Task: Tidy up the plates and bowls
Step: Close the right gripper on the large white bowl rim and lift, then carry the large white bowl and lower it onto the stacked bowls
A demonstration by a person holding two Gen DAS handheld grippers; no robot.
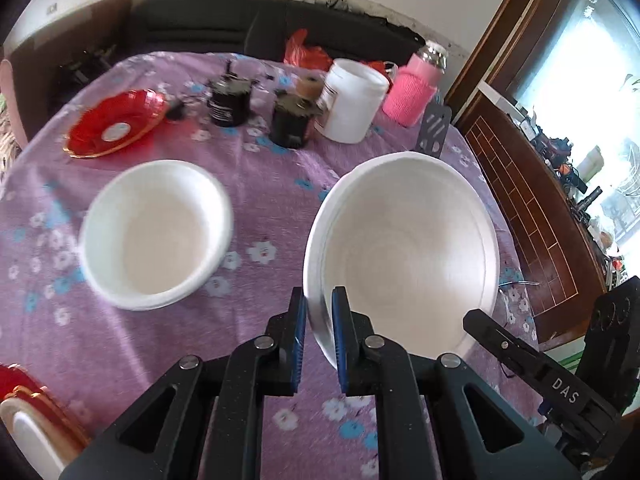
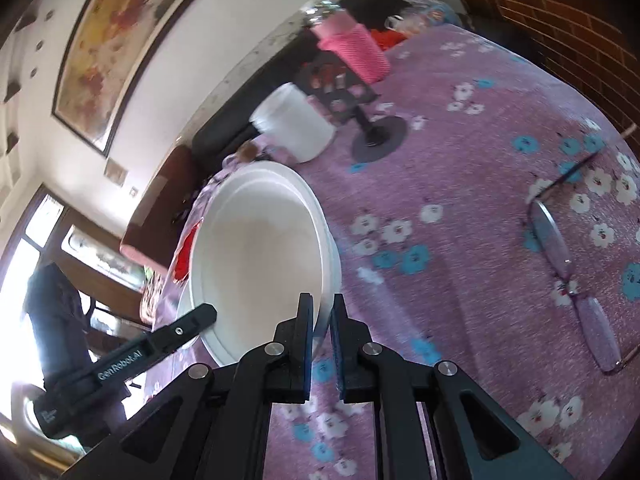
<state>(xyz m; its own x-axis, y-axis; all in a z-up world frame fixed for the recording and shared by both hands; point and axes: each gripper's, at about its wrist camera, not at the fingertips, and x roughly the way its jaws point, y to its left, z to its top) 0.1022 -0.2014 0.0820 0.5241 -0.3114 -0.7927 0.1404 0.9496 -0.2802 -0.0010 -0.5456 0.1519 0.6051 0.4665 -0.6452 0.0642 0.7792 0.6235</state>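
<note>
- Clamped by both grippers at once: large white bowl [image 1: 404,248], pinched at opposite sides of its rim.
- Left gripper [image 1: 319,336] closed on the near-left rim; right gripper [image 2: 321,340] closed on the rim at its own side, bowl [image 2: 260,256] lying ahead and to the left of it.
- Tilted and seemingly carried just above the purple tablecloth [image 1: 256,208].
- Likely target, judged from the task: smaller white bowl [image 1: 156,232], resting ahead and to the left of the left gripper, beside the held bowl and apart from it.
- Nearer to that target: left hand.
- Next move probably leftward, both grips kept level.
</note>
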